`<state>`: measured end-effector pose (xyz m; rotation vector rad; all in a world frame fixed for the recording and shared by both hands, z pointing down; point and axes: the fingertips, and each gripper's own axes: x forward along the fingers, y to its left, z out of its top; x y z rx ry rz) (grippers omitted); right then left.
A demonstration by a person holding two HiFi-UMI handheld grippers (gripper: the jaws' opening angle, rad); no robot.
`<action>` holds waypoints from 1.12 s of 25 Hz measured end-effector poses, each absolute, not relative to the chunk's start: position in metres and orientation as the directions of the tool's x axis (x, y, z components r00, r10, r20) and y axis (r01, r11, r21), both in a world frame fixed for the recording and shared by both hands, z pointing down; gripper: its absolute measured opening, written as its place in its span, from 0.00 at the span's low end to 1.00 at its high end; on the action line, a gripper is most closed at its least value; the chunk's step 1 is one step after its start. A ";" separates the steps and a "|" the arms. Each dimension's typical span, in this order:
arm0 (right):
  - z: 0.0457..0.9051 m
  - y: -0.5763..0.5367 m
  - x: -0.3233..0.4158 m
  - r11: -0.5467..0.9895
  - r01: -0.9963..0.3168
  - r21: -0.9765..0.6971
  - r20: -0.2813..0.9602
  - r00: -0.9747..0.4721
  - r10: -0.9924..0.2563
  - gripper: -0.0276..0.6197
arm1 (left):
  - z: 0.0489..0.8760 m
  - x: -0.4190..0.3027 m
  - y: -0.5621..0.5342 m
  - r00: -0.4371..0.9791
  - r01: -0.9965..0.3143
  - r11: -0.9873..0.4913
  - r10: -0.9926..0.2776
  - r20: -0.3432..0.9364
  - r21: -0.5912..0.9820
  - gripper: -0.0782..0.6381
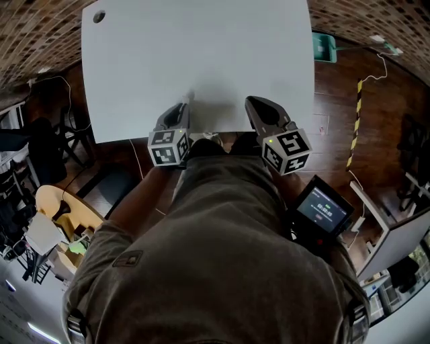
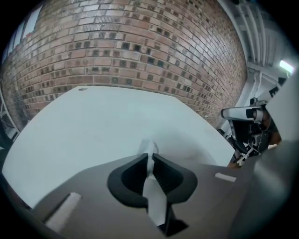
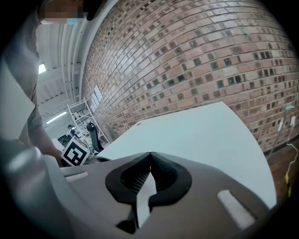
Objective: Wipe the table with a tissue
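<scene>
A white table (image 1: 201,60) fills the upper middle of the head view. My left gripper (image 1: 183,107) hovers at the table's near edge, shut on a white tissue (image 2: 149,150) whose small end pokes out past the jaw tips above the table (image 2: 93,126). In the left gripper view (image 2: 149,156) the tissue also runs back between the jaws. My right gripper (image 1: 250,102) sits to the right at the same near edge, shut with nothing between the tips (image 3: 150,156); the table (image 3: 196,135) lies ahead of it.
A brick wall (image 2: 131,42) stands behind the table's far side. A small hole (image 1: 99,17) marks the table's far left corner. A green box (image 1: 324,47) lies on the floor at right, a handheld screen (image 1: 322,211) by my right side, chairs and clutter at left.
</scene>
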<state>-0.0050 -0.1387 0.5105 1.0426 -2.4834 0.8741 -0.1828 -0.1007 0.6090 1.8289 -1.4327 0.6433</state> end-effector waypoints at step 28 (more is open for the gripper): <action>0.515 -0.140 0.027 0.484 -0.772 -0.412 0.500 -0.636 -0.588 0.06 | 0.616 -0.138 -0.125 0.347 -0.937 -0.244 -0.570 0.744 0.250 0.15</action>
